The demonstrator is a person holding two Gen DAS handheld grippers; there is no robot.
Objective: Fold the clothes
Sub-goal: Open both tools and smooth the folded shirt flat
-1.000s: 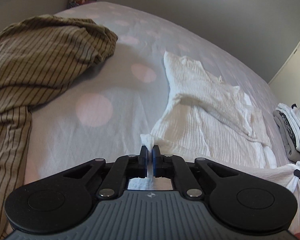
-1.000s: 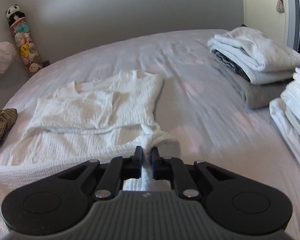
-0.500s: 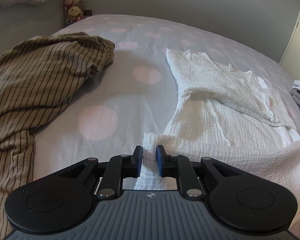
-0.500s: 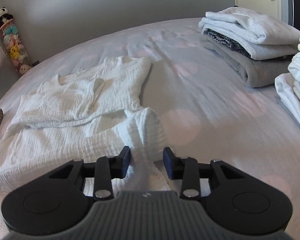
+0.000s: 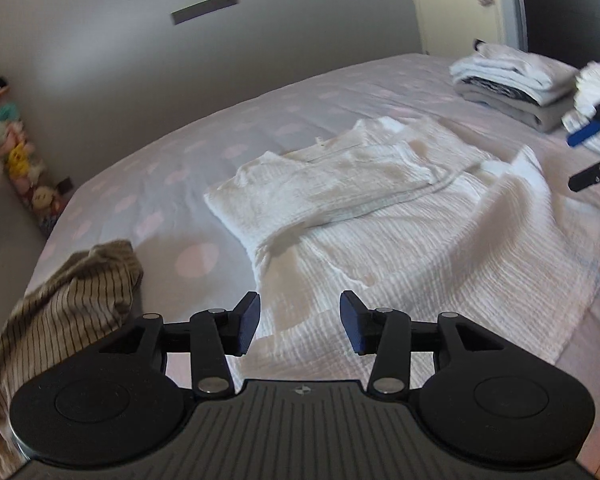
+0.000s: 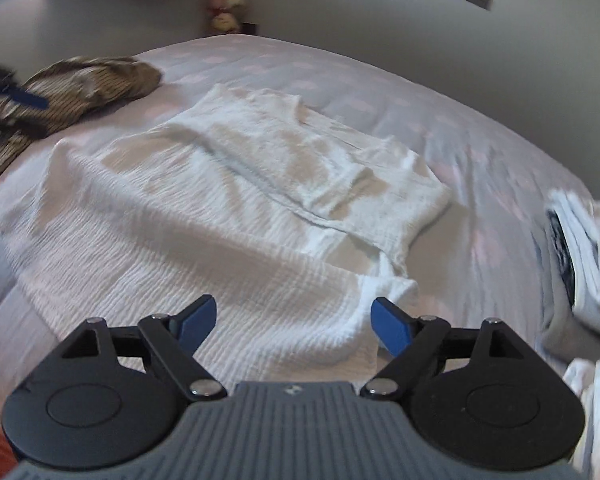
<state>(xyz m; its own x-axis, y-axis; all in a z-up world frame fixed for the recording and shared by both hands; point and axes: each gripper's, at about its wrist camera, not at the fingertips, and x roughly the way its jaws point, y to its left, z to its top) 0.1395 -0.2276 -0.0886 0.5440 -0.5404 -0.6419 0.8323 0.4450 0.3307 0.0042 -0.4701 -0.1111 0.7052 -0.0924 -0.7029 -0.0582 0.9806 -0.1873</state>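
A white crinkled garment [image 5: 400, 216] [image 6: 228, 208] lies partly folded on the bed, its sleeves laid across the body and its near hem spread loose. My left gripper [image 5: 299, 322] hovers just above the near left part of that hem. Its jaws are opening and nothing is pinched between them. My right gripper [image 6: 291, 324] hangs over the hem's right corner, jaws opening wide, with cloth beneath but not pressed by the blue pads [image 6: 392, 326]. Each gripper shows blurred at the edge of the other's view.
An olive striped garment [image 5: 68, 304] [image 6: 80, 84] lies crumpled at the left of the bed [image 5: 260, 120]. Folded stacks of clothes [image 5: 516, 80] [image 6: 580, 256] stand at the right. Plush toys [image 5: 16, 160] line the wall corner; a door is at far right.
Both grippers have let go of the white hem, which now lies on the bed. Both have opened, rolled and drawn back a little upward.
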